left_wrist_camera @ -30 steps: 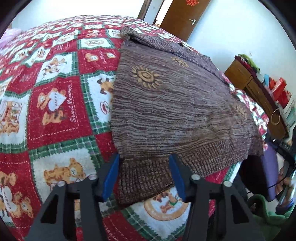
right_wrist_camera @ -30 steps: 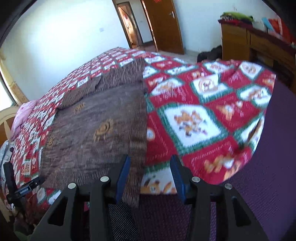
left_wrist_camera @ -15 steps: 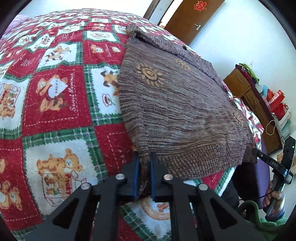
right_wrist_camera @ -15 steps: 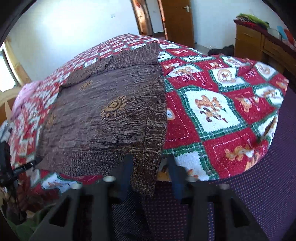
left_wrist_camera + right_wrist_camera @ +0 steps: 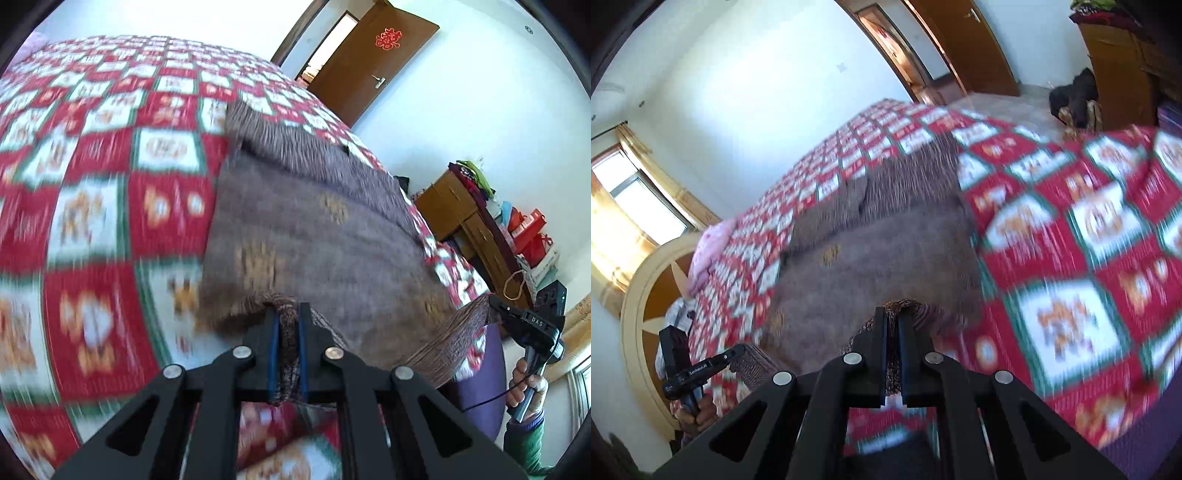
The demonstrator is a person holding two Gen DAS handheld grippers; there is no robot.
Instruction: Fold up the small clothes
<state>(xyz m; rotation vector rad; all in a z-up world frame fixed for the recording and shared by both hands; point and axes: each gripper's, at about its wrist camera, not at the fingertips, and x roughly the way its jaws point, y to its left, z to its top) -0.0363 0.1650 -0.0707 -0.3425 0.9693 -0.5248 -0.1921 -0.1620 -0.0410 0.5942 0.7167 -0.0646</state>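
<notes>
Jaws clamped: left gripper [image 5: 288,325] and right gripper [image 5: 893,325] just snapped shut on sweater [image 5: 332,236] hem, lifting off quilt [image 5: 92,221] — fold underway.

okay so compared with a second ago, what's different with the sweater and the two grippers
Both jaws have closed on the hem. The left hand-held gripper now pinches the near left corner of the brown sweater, and the right hand-held gripper pinches the near right corner. A second ago both stood open around the hem. The hem has been lifted off the quilt and bunches at the pads. The upper part of the sweater lies on the bed as before.
</notes>
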